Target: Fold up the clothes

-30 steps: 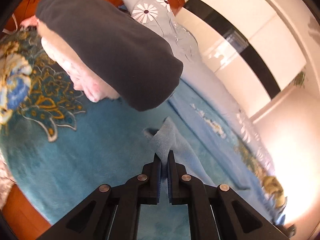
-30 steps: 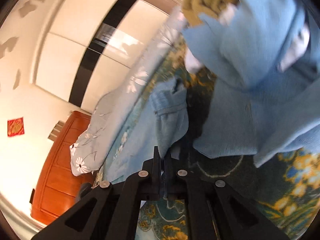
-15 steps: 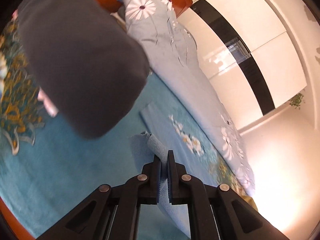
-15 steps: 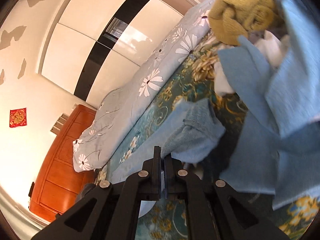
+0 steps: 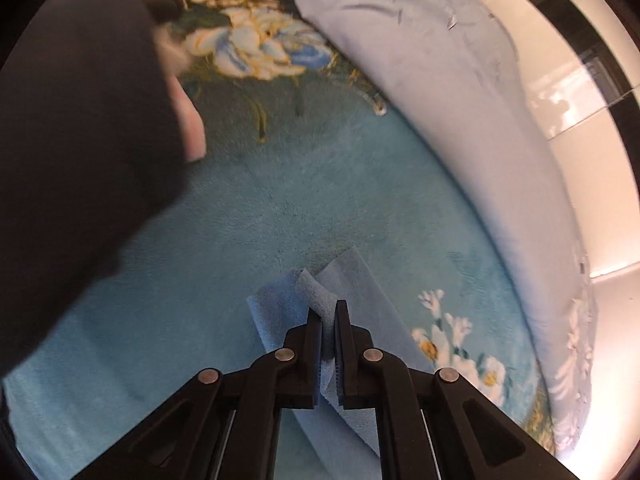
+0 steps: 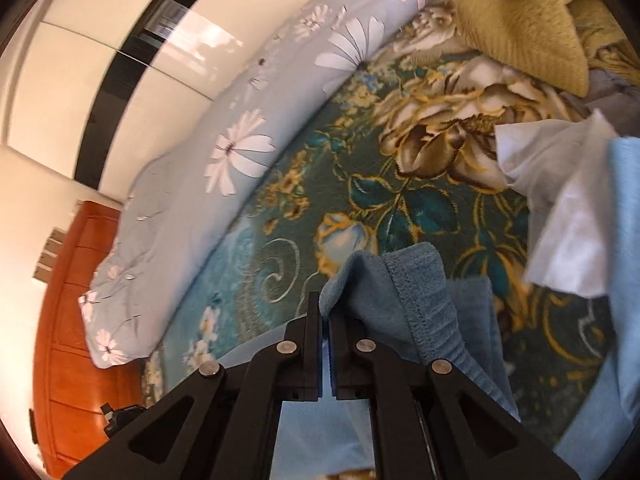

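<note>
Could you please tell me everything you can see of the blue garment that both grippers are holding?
The blue garment is a soft, fleecy, plain light-blue cloth with a stitched ribbed hem. The right gripper is shut on a bunched fold beside that hem; the left gripper is shut on another pinched edge. From each grip the cloth drapes down, above the teal floral blanket.

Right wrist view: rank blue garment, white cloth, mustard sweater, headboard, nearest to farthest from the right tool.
1. Blue garment: clamped in the right tool.
2. White cloth: right side, on the blanket.
3. Mustard sweater: top right, beyond the white cloth.
4. Headboard: far left. Its rank against the sweater is too close to call.
</note>
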Demonstrator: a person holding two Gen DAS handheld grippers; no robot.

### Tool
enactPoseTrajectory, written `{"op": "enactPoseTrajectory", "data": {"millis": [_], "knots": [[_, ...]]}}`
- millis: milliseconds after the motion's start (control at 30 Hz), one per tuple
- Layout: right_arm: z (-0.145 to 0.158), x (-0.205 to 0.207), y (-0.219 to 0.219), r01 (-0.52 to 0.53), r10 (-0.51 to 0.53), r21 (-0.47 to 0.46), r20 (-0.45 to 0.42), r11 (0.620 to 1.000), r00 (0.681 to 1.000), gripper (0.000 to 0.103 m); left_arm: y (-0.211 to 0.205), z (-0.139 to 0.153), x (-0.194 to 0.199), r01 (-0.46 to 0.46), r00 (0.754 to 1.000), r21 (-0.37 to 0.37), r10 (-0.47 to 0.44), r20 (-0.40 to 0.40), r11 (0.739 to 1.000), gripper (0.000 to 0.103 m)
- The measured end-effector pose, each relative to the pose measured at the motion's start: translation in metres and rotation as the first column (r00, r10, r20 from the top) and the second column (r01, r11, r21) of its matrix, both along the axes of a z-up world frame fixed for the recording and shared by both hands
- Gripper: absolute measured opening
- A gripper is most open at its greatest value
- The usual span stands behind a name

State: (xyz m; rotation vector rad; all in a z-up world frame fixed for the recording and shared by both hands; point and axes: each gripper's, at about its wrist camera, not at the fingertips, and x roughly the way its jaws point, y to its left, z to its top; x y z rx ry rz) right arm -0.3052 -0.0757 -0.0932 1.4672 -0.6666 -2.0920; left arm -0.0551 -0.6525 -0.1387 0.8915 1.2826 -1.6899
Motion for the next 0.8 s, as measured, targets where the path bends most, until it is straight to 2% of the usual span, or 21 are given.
{"op": "enactPoseTrajectory", "data": {"millis": [100, 167, 233, 300, 333, 367, 400, 433, 467, 567, 633, 667, 767, 800], "knots": [[-0.013, -0.014, -0.007, 0.006, -0.007, 0.029, 0.018, 1.0, 1.0, 0.003, -0.009, -0.016, -0.024, 0.046, 0.998, 0.021, -0.045, -0.053, 0.999, 0.006], [-0.017, -0.018, -0.01, -0.005, 0.004, 0.044, 0.012, 0.999, 1.0, 0.003, -0.01, -0.016, -0.031, 0.105, 0.99, -0.017, -0.106, -0.09, 0.994, 0.009], [-0.019, -0.021, -0.012, -0.019, 0.019, 0.055, -0.004, 0.998, 1.0, 0.003, -0.008, -0.011, -0.032, 0.165, 0.976, -0.07, -0.173, -0.131, 0.984, 0.02], [-0.017, -0.02, -0.015, -0.035, 0.037, 0.063, -0.034, 0.997, 0.999, 0.003, -0.006, -0.005, -0.025, 0.182, 0.965, -0.1, -0.197, -0.175, 0.978, 0.045], [-0.014, -0.017, -0.015, -0.043, 0.047, 0.059, -0.06, 0.997, 0.997, 0.003, -0.003, 0.0, -0.02, 0.19, 0.959, -0.113, -0.209, -0.19, 0.975, 0.047], [-0.01, -0.013, -0.015, -0.052, 0.057, 0.052, -0.091, 0.997, 0.994, 0.009, 0.001, 0.005, -0.016, 0.202, 0.955, -0.129, -0.224, -0.195, 0.971, 0.05], [-0.005, -0.009, -0.014, -0.061, 0.066, 0.045, -0.122, 0.997, 0.99, 0.027, 0.006, 0.01, -0.012, 0.213, 0.95, -0.144, -0.239, -0.199, 0.966, 0.053], [-0.001, -0.004, -0.014, -0.071, 0.076, 0.038, -0.153, 0.997, 0.985, 0.041, 0.012, 0.016, -0.01, 0.235, 0.949, -0.168, -0.263, -0.176, 0.957, 0.055], [0.002, 0.004, -0.01, -0.079, 0.083, 0.032, -0.171, 0.996, 0.982, 0.061, 0.021, 0.019, -0.007, 0.267, 0.948, -0.194, -0.294, -0.126, 0.944, 0.058], [0.009, 0.035, 0.008, -0.103, 0.104, 0.016, -0.204, 0.995, 0.973, 0.063, 0.049, 0.021, 0.008, 0.359, 0.932, -0.237, -0.362, 0.028, 0.903, 0.06], [0.014, 0.056, 0.019, -0.119, 0.117, 0.005, -0.227, 0.993, 0.967, 0.063, 0.054, 0.01, 0.017, 0.373, 0.928, -0.206, -0.361, 0.096, 0.905, 0.06], [0.016, 0.066, 0.025, -0.127, 0.123, 0.0, -0.238, 0.992, 0.963, 0.064, 0.049, -0.001, 0.017, 0.358, 0.934, -0.174, -0.348, 0.084, 0.918, 0.06], [0.023, 0.098, 0.042, -0.152, 0.142, -0.015, -0.272, 0.988, 0.952, 0.064, 0.039, -0.021, 0.03, 0.292, 0.952, -0.065, -0.297, -0.077, 0.954, 0.061], [0.018, 0.101, 0.052, -0.13, 0.118, -0.035, -0.249, 0.991, 0.961, 0.064, 0.037, -0.023, 0.033, 0.276, 0.954, -0.051, -0.28, -0.108, 0.96, 0.062]]}}
